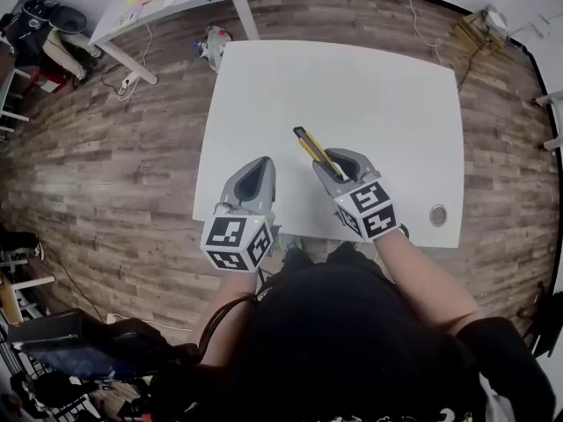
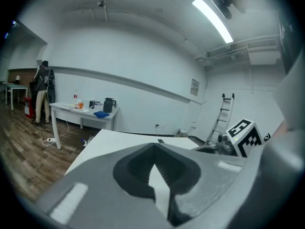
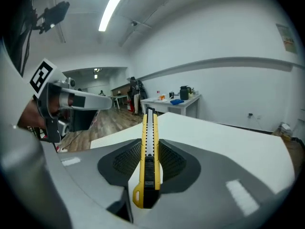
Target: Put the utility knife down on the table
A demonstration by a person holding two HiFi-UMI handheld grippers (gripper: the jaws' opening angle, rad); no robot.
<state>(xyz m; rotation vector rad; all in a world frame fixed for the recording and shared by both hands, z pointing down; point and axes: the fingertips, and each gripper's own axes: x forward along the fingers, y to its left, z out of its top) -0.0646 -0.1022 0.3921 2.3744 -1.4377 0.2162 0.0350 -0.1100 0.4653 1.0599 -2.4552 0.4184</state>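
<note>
A yellow and black utility knife sticks forward out of my right gripper, which is shut on its handle above the white table. In the right gripper view the utility knife runs straight ahead between the two ribbed pads, its tip pointing away over the tabletop. My left gripper hovers over the table's near left part, jaws closed together with nothing between them. In the left gripper view the left gripper shows only a thin slit, and the right gripper's marker cube appears at the right.
A small round metal disc lies near the table's front right corner. A second white table with a blue item and clutter stands at the far left on the wooden floor. A ladder leans by the far wall.
</note>
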